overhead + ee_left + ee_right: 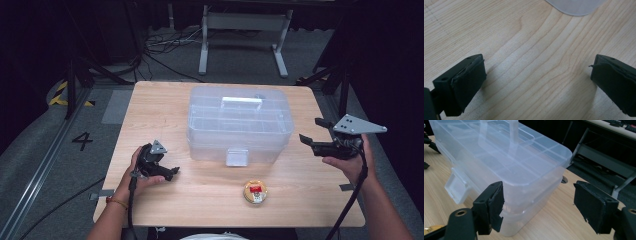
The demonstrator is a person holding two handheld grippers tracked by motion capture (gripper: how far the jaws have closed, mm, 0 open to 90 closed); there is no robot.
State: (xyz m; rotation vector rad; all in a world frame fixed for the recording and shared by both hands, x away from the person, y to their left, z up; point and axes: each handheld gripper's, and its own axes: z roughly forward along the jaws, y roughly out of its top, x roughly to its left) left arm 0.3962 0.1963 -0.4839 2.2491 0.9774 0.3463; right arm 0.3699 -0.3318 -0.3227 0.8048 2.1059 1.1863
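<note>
Latch (456, 187) facing right gripper (539, 206), round tin (255, 192) high view

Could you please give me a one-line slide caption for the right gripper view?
Open right gripper faces the end of the closed clear plastic box on the wooden table.

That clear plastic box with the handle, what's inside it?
Through the clear plastic box, the lid shows only divider walls forming compartments, with no contents visible in them. The lower part is frosted, so anything lying at the bottom cannot be made out. The front latch looks shut.
</note>
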